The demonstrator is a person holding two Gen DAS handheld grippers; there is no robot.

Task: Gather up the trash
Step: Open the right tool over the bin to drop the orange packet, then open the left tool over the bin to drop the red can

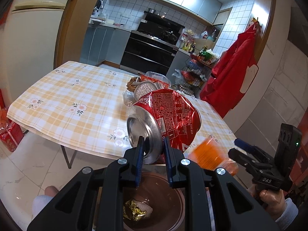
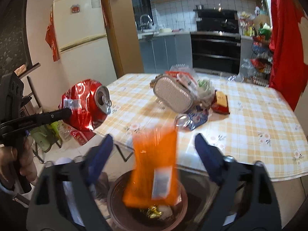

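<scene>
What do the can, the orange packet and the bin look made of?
Can: thin aluminium, glossy red print, bare silver base, crumpled walls.
Orange packet: seemingly glossy plastic film, blurred, with a pale label.
Bin: dark brown, smooth rim, probably plastic, possibly lined; hard to tell.

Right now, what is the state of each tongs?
Left tongs: closed on the crushed red can.
Right tongs: open, orange packet falling between them.

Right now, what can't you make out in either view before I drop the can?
- Orange packet: motion-blurred in both views; its label is unreadable.
- Bin: the left gripper hides its rim in the left view; the packet covers most contents in the right.
- Crushed can: whether it is empty.
</scene>
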